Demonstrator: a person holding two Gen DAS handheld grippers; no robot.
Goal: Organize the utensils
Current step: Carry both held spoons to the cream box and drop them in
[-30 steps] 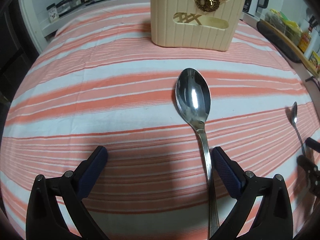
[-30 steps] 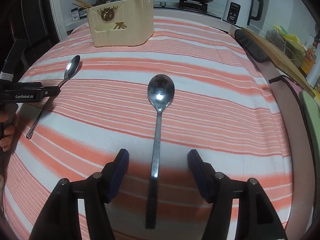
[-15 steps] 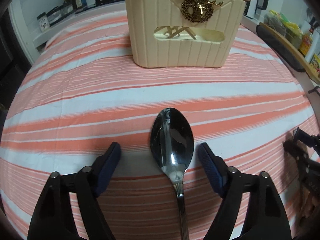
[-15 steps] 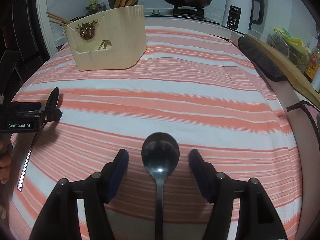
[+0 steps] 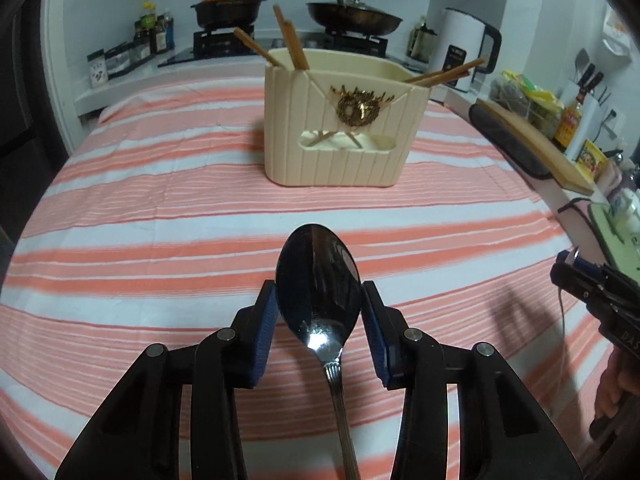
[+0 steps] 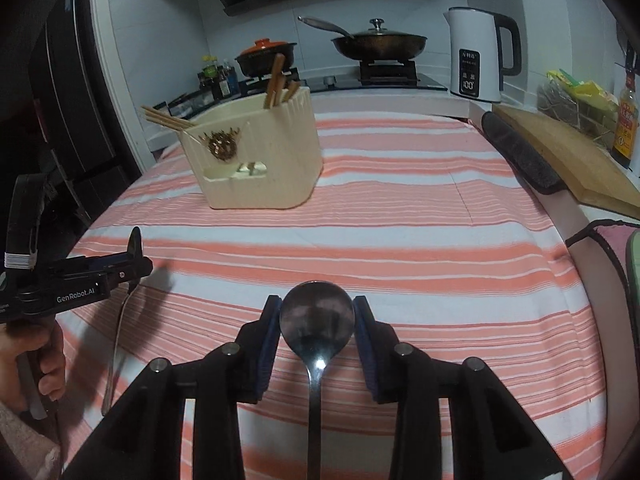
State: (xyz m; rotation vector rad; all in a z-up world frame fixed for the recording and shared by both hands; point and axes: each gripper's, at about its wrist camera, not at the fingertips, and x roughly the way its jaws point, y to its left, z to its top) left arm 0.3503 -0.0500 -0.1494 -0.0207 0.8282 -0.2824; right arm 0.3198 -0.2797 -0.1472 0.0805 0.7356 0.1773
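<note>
A utensil holder [image 5: 340,128] is standing on the striped cloth [image 5: 160,240], toward the far side, with chopsticks [image 5: 290,42] leaning out of it at both ends. Behind the cloth's far edge, a lidded pot [image 5: 228,6] and a pan [image 5: 354,14] are sitting side by side on the stove, with a kettle [image 6: 478,54] standing to their right. A cutting board [image 6: 564,154] is lying along the cloth's right edge. In front of the holder, one spoon [image 5: 318,292] is sitting between the left gripper [image 5: 319,328]'s closing jaws, another spoon [image 6: 317,320] between the right gripper [image 6: 317,336]'s.
</note>
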